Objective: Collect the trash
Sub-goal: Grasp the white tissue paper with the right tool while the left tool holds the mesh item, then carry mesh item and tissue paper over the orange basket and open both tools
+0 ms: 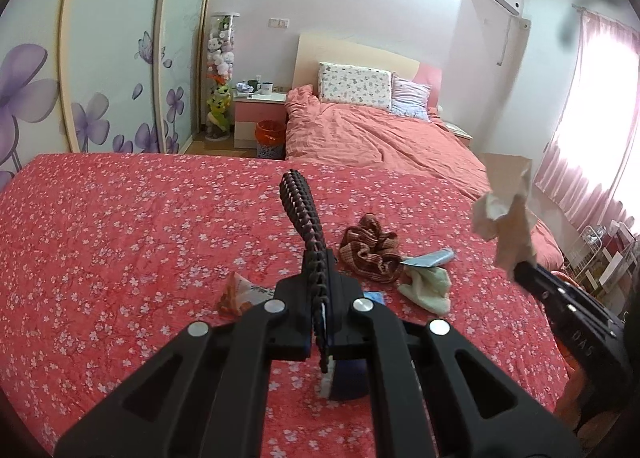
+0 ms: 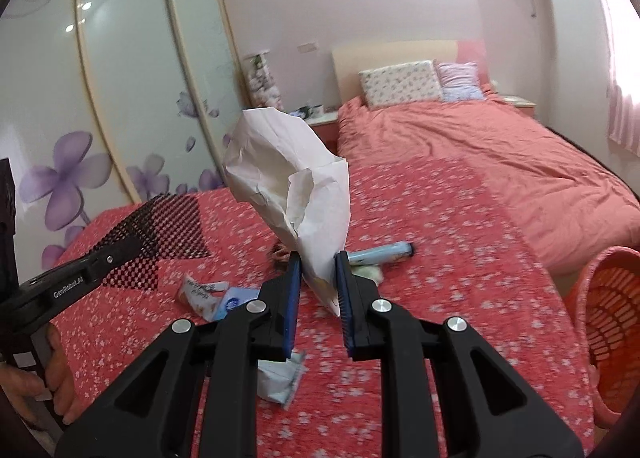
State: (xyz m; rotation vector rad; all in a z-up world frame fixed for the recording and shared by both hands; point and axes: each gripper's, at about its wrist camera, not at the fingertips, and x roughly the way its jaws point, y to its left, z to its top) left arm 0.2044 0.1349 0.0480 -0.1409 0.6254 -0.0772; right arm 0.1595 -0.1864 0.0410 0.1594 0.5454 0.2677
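My right tool (image 2: 316, 258) is clamped on a crumpled white paper bag (image 2: 292, 181), pads pinching its lower end; the bag stands up above the jaws, open mouth facing the camera, nothing visible inside. It is held in the air above the bed. In the left wrist view the same bag (image 1: 506, 205) sticks up from the right tool (image 1: 532, 272) at the right edge. My left tool (image 1: 298, 193) is fully clenched, ribbed fingers pressed together, nothing between the tips; a bit of white and blue shows low down between the finger bases, can't tell what it is. Below both tools: floral red bedspread (image 1: 120, 238) with loose items on it. Near the middle, a brown striped cloth (image 1: 370, 248), a pale green cloth (image 1: 428, 286) touching it, a light blue tube (image 2: 380, 250) just beside those. Closer to me, an orange-and-white snack wrapper (image 1: 238, 294), a small blue packet (image 2: 234, 304) next to it, and a crumpled pale wrapper (image 2: 280, 378) under the right tool. Orange mesh basket (image 2: 616, 318) at the right edge of the bed, interior mostly out of frame, contents unclear. A second orange bin (image 1: 270, 137) sits on the floor by the nightstand (image 1: 260, 109), well apart; can't see into it.
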